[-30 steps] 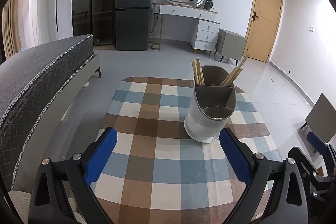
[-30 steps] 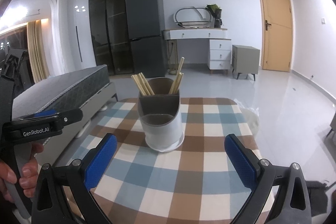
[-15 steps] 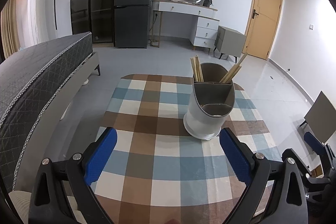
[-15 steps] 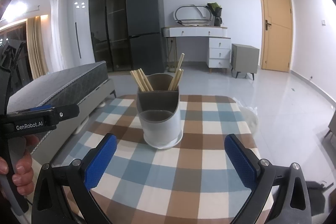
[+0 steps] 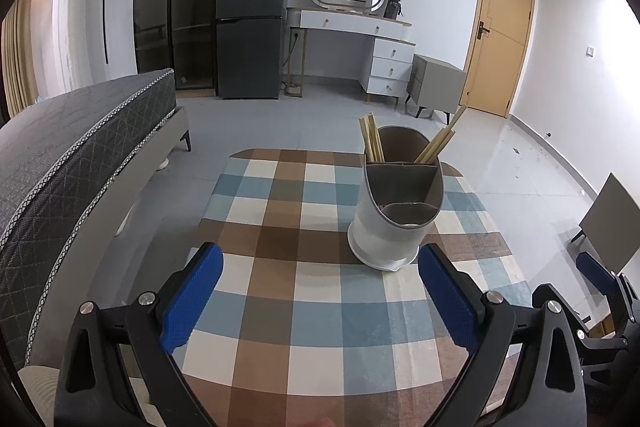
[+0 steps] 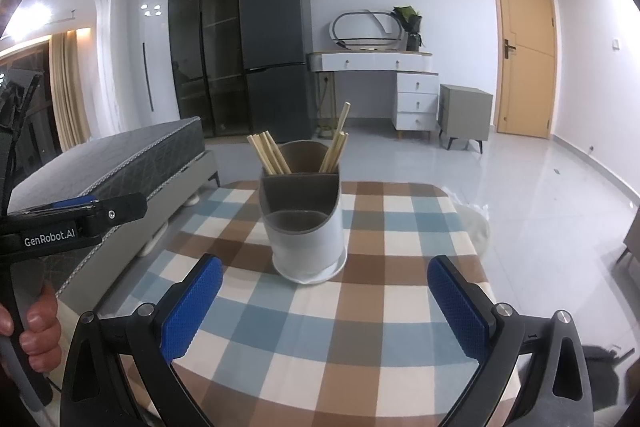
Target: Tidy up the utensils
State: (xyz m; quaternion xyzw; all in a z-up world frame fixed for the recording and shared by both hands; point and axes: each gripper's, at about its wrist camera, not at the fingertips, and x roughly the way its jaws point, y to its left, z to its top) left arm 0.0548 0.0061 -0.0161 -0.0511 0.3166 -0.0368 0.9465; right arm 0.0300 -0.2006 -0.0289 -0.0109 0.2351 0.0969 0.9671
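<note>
The holder (image 6: 306, 227) stands upright near the middle of the checked surface (image 6: 400, 311), a white tub with a grey slanted insert split into compartments; its low front lip likely faces the person so the pockets are easy to reach. The chopsticks (image 6: 268, 155) sit in the rear section in two bunches, one leaning left and one (image 6: 338, 143) leaning right, resting against the walls. The front compartments look empty, though their depths are partly hidden. No loose utensils show on the cloth, so the sorting seems done. The left claw (image 5: 320, 301) and right claw (image 6: 325, 303) are both spread wide, holding nothing, hovering short of the holder.
</note>
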